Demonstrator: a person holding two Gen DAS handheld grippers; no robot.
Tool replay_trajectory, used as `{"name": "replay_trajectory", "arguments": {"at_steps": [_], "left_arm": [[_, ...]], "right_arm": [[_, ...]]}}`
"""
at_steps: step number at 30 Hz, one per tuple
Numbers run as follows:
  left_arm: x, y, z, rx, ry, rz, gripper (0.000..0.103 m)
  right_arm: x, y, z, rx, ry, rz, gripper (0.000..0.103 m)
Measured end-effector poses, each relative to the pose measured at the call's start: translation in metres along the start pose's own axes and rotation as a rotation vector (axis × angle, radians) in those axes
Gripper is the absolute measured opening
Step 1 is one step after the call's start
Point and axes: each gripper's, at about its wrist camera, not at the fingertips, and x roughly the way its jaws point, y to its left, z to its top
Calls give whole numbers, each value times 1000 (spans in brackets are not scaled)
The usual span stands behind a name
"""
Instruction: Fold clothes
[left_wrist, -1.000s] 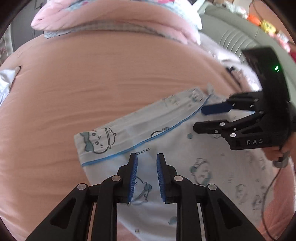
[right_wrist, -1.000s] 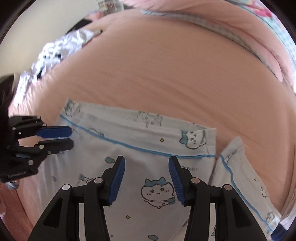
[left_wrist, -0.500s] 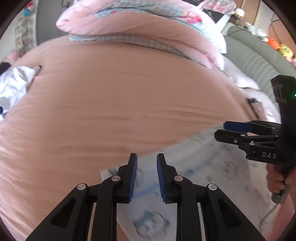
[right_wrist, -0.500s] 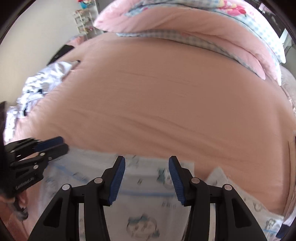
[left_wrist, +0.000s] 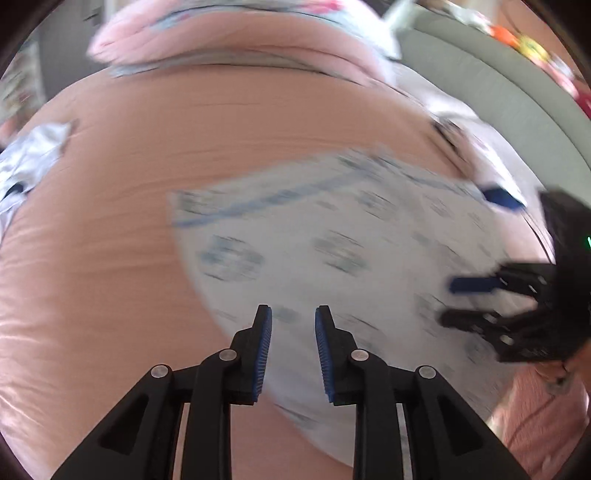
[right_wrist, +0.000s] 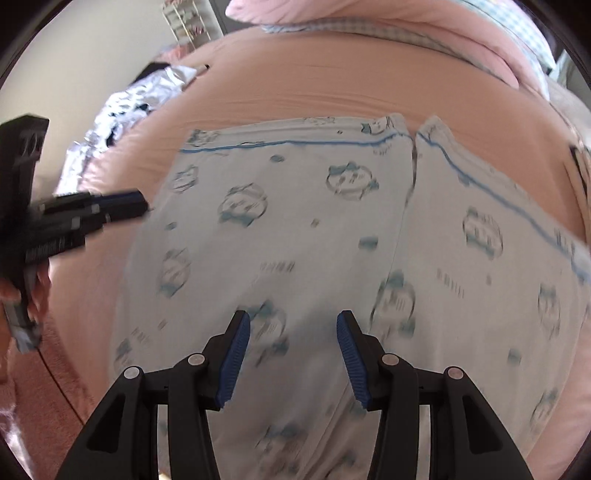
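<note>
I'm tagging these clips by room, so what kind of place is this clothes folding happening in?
Most likely a bedroom. The printed pyjama garment lies spread on a wide bed under a peach sheet, a pink folded quilt is heaped at its far end, and a grey padded headboard runs along one side.

Left hand-held gripper (left_wrist: 291, 347) opening, empty — above blurred printed garment (left_wrist: 332, 236).
</note>
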Motion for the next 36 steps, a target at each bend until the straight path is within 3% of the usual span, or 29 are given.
{"name": "replay_trajectory", "arguments": {"at_steps": [2,4,10,14,18,20,23,24,28,36], "left_arm": [[10,-37,-11,40,56,-23,23],[20,-52,-30,28,114,15,23],[-9,-51,-72,-91,115,102,25],[-12,-57,-85,-63,126,179,33],[-15,-64,-88,-73,122,209,36],[-22,-65,-90,-96,91,187,35],[-35,-67,-94,-143,-19,81,35],[-35,-66,-94,-161,-32,59,35],[-29,-66,-102,-158,17,91,36],[-26,-56,-117,-196,54,63,42]], "right_arm": [[-6,3,-20,18,7,-26,49],[-13,3,-38,25,6,-53,49],[-43,-11,-86,95,13,-83,49],[-63,-33,-119,189,6,-62,49],[-84,-50,-143,254,-22,-75,49],[-95,-58,-149,307,-61,-57,49],[-102,-66,-146,376,-137,-64,49],[-98,-68,-144,377,-119,-78,49],[-77,-67,-152,307,-33,-180,49],[-85,-72,-163,314,-13,-215,49]]}}
